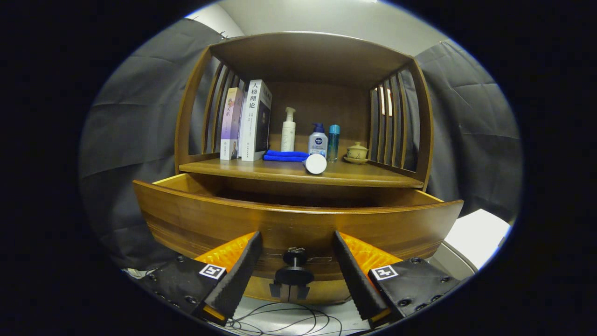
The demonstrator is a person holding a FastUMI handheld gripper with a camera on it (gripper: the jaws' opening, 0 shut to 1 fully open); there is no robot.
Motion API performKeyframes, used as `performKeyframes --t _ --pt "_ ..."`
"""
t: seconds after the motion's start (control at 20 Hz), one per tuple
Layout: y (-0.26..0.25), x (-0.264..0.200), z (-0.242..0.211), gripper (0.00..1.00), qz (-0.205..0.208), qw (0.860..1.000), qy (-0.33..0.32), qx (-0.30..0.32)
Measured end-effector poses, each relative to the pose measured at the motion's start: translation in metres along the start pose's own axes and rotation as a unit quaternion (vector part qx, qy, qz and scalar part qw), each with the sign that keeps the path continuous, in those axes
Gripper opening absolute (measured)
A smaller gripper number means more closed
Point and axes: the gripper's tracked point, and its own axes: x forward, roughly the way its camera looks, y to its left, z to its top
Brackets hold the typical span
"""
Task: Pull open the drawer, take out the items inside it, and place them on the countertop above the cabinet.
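Note:
The wooden drawer [298, 224] stands pulled out toward me, its curved front panel wide across the view. Its dark knob [295, 266] sits low on the front, right between my fingers and not touched by either. My gripper [296, 240] is open, the fingers spread on both sides of the knob. The drawer's inside is dark and hidden behind the front panel. Above it lies the countertop [364, 176], where a white tube [315, 164] lies with its round end facing me, near the front edge.
On the countertop stand two books [247, 122] at the left, a folded blue cloth [285, 155], a white pump bottle [288, 130], a blue-capped bottle [318, 140], a slim blue bottle [333, 142] and a small lidded cup [357, 152]. Slatted side walls and a top board enclose them. Cables lie on the floor below.

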Motion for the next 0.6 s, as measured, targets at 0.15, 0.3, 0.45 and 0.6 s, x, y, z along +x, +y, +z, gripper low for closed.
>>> performKeyframes --t 0.15,0.3,0.45,0.6 --pt "0.0 0.014 0.002 0.97 0.0 1.0 0.007 -0.004" --pt "0.001 0.027 0.005 0.98 -0.001 1.0 0.01 -0.004" --pt "0.0 0.04 0.007 0.97 -0.002 1.0 0.014 -0.011" --pt "0.001 0.053 0.011 0.97 0.002 1.0 0.015 -0.012"
